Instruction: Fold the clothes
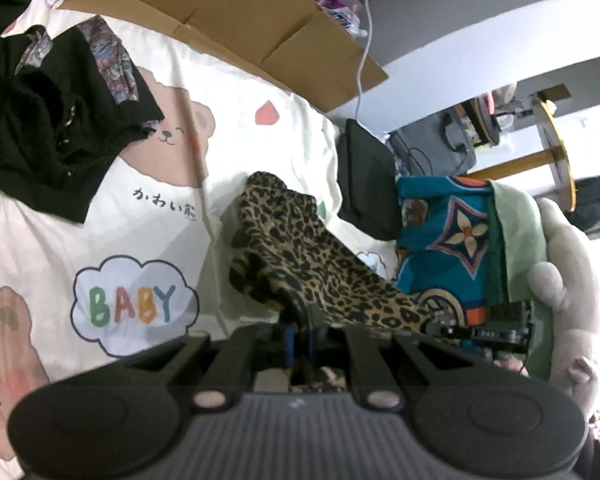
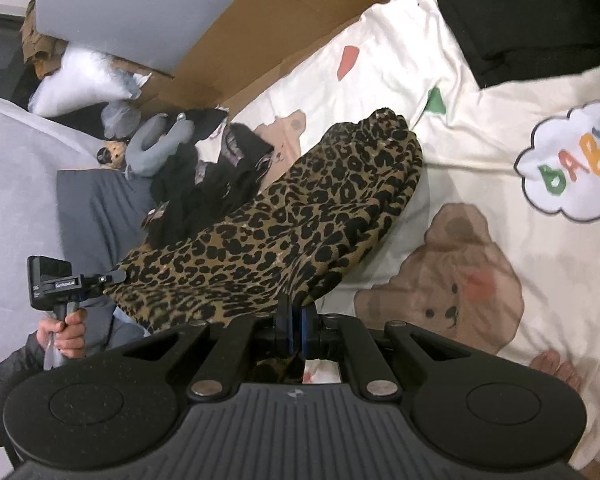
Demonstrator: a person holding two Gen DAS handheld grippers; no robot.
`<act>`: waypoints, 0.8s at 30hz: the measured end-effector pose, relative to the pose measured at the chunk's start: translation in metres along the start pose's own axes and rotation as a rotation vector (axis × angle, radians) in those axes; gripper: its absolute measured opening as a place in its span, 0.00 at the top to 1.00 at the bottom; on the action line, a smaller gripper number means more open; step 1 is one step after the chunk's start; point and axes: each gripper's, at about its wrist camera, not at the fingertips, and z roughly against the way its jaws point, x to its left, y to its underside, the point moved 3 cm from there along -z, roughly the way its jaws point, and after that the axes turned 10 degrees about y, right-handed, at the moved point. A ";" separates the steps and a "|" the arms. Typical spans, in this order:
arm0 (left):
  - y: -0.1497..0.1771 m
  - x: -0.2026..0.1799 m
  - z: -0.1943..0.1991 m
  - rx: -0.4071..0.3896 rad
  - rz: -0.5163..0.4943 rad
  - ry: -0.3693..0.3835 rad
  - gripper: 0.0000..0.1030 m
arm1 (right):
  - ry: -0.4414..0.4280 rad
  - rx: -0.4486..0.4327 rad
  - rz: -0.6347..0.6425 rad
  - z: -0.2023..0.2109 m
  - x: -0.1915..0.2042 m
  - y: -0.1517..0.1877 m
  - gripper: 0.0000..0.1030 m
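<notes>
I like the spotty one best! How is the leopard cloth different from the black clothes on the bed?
The leopard garment is tan with black spots; the black clothes are dark with some purple patterned patches. The leopard garment is lifted off the bedsheet, pinched by the left gripper and the right gripper; the black clothes lie in a crumpled heap that no gripper touches. Both are soft clothes, not yet folded.

A cream bear-print bedsheet [image 1: 284, 80] meets cardboard boxes [image 1: 228, 12] by a grey wall [image 1: 480, 28]
</notes>
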 end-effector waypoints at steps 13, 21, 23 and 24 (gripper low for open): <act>0.005 0.041 -0.017 -0.030 0.090 0.003 0.94 | -0.107 -0.036 -0.092 -0.029 -0.035 0.016 0.98; 0.002 0.080 -0.047 -0.024 0.117 0.006 0.94 | -0.119 -0.007 -0.146 -0.077 -0.072 0.022 0.98; 0.007 0.091 -0.052 -0.014 0.134 0.008 0.94 | -0.119 0.008 -0.132 -0.083 -0.077 0.024 0.98; 0.011 0.095 -0.054 -0.012 0.143 0.011 0.94 | -0.120 0.016 -0.122 -0.085 -0.078 0.026 0.98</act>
